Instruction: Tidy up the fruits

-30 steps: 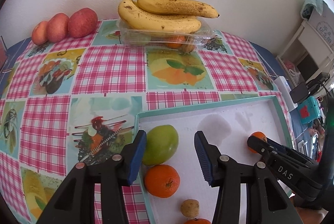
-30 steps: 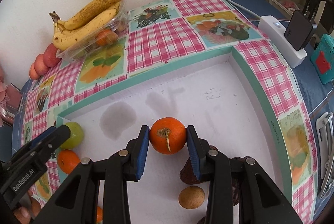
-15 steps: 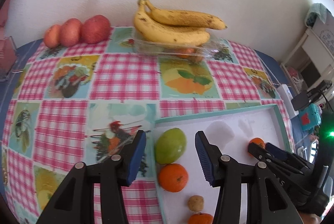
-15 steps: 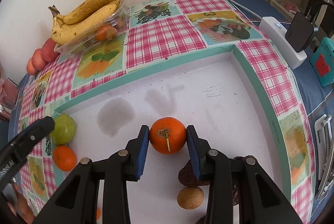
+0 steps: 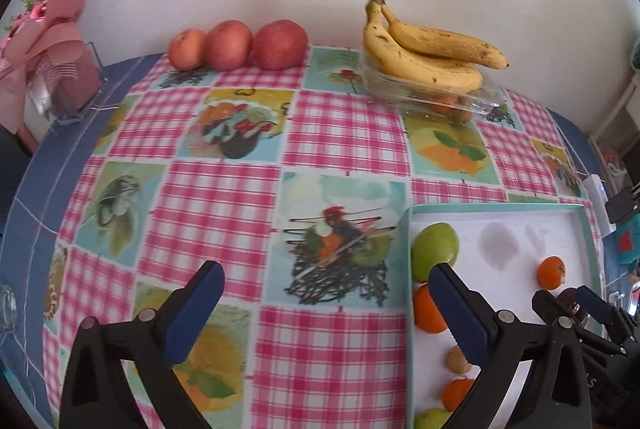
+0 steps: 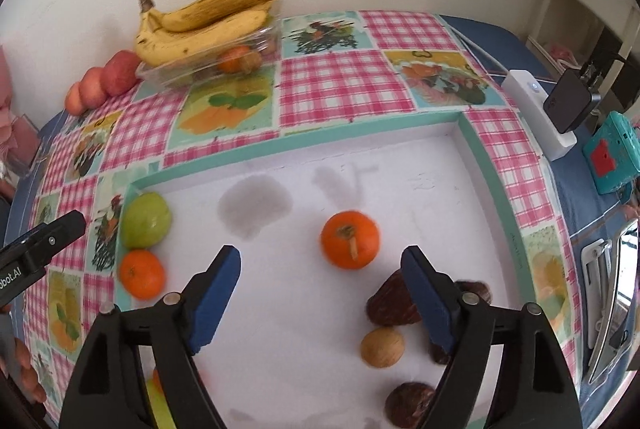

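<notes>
A white tray with a teal rim (image 6: 472,145) lies on the checked tablecloth. My right gripper (image 6: 320,261) hangs over it with its jaws opening; a mandarin (image 6: 350,239) lies free on the tray floor just beyond the fingertips, touching neither pad. A green apple (image 5: 435,251) and an orange (image 5: 428,313) sit in the tray's left corner. My left gripper (image 5: 324,277) is above the cloth left of the tray, its jaws opening wide with nothing between them. Bananas (image 5: 424,57) rest on a clear box at the wall, and three red apples (image 5: 240,45) stand to their left.
Dark brown fruits (image 6: 394,303) and a small brown nut (image 6: 382,347) lie in the tray near my right finger. A white power strip (image 6: 540,109) and a teal device (image 6: 612,157) sit at the table's right edge. A pink bouquet (image 5: 52,41) stands far left.
The right jaws have opened and let go of the mandarin, which now rests on the tray. The left gripper has moved left off the tray and its jaws have spread wide.
</notes>
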A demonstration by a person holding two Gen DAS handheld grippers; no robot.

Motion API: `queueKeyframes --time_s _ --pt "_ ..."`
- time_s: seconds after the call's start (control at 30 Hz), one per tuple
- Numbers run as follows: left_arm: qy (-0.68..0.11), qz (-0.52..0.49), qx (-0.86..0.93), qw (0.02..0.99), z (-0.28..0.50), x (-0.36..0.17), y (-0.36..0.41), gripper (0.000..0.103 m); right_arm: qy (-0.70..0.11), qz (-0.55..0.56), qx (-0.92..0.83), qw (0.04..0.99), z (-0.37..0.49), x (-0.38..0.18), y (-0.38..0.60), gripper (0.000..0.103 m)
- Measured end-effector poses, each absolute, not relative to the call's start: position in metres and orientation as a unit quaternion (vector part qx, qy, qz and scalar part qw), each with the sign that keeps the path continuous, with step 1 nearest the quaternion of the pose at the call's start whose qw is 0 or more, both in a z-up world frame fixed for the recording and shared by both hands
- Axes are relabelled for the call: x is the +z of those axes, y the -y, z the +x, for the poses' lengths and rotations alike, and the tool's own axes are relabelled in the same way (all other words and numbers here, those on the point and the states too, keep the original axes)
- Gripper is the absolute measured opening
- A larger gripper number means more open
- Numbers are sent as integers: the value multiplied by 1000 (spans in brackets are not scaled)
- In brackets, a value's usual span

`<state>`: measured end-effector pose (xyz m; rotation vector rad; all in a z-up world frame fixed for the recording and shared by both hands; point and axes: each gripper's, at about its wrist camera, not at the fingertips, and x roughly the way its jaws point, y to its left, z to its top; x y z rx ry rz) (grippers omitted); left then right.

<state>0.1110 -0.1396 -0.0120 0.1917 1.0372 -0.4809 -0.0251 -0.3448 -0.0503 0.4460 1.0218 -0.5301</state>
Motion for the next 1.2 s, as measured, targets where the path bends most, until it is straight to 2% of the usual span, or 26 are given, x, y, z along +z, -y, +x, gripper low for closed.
queueKeyframes --time_s 0.27,0.83,1.2 --pt "-461 102 -221 853 95 2 120 103 -473 198 -242 824 -34 -41 318 84" --pt "-449 108 -232 856 44 33 74 103 -465 194 -221 835 -76 -14 266 84" --pt "-443 125 -176 870 15 43 39 103 -460 166 -214 846 -90 4 240 84"
